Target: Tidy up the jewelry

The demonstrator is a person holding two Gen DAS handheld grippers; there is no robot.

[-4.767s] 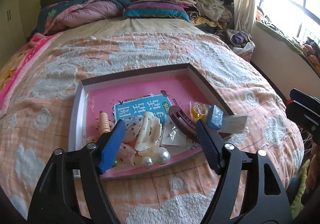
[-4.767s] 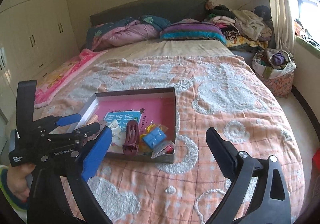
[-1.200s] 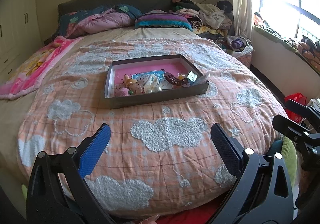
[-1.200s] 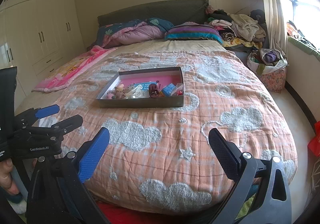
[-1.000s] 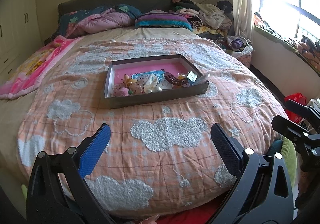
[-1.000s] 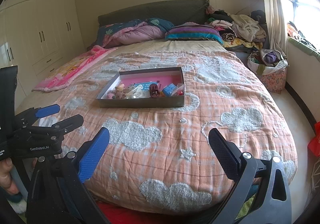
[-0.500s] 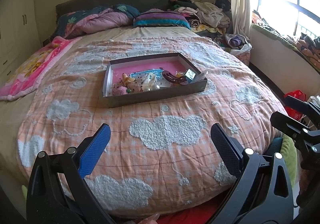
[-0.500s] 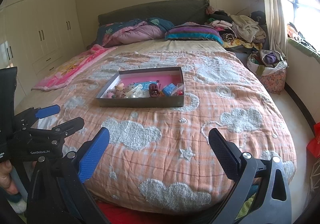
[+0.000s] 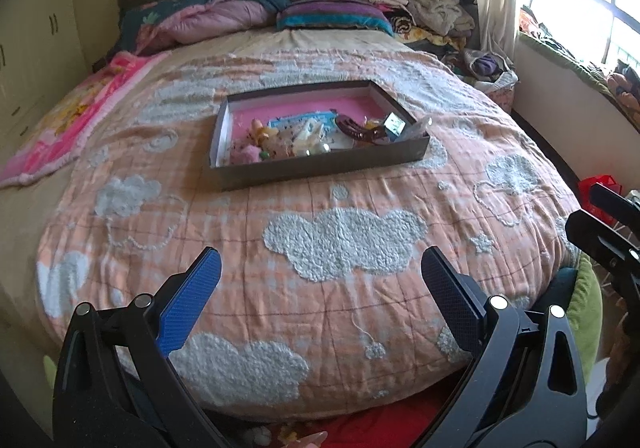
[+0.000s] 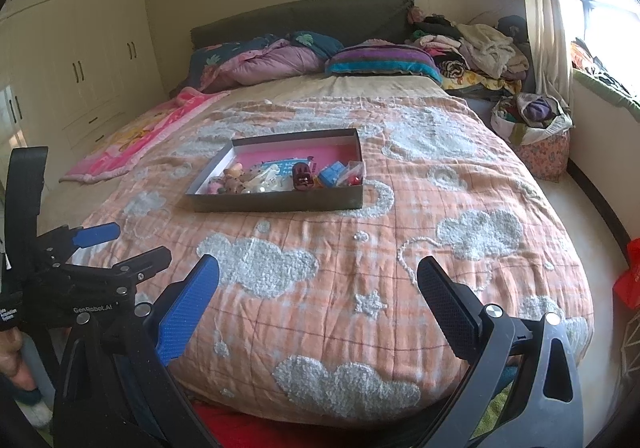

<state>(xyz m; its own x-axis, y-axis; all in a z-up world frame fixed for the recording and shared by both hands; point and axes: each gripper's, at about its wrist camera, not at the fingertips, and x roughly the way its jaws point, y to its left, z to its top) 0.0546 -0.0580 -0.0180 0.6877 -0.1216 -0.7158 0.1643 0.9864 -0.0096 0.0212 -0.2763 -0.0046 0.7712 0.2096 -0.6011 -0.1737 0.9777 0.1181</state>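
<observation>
A shallow grey box [image 9: 320,167] [image 10: 280,201] with a pink floor lies in the middle of the bed. Inside it are small hair and jewelry pieces: a dark red claw clip [image 9: 358,129] [image 10: 301,175], a white clip with pearls [image 9: 310,135], a blue card [image 9: 296,119], a small blue packet [image 10: 332,173] and pink trinkets [image 9: 244,153]. My left gripper [image 9: 320,272] [image 10: 96,244] hangs open at the bed's foot, far from the box. My right gripper [image 10: 318,280] [image 9: 600,215] is open too, beside the left one. Neither holds anything.
The bed carries an orange quilt with white clouds [image 9: 340,240] [image 10: 256,260]. Pillows and a pink blanket [image 9: 60,119] lie at its head and left. Clothes are piled by the curtain [image 10: 488,47], a fabric basket [image 10: 536,135] stands on the floor, and wardrobes [image 10: 80,71] line the left wall.
Both grippers have drawn back from over the box to the foot of the bed, staying open. In the last second the views barely shift.
</observation>
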